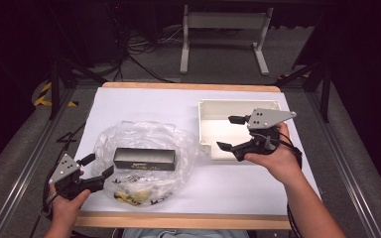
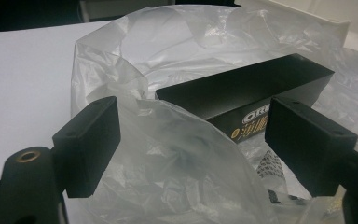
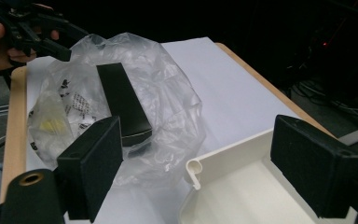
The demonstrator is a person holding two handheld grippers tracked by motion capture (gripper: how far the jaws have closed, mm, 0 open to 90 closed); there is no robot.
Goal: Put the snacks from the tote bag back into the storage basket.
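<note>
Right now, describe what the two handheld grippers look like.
Both are black. The left gripper and right gripper each carry a grey three-cornered plate with small dark holes on top. Their fingers are blocky, matte black pads. A dark cable trails from each. The forearms are bare.

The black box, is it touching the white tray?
Apart. In the high view, the black box lies in the plastic bag, with bag and bare table between it and the white tray.

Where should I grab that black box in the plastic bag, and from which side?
Judging from the high view, grip the black box across its narrow width, mid-length, coming from above. It lies flat and long on the crumpled bag, so its long sides look reachable. The open left gripper is nearest.
</note>
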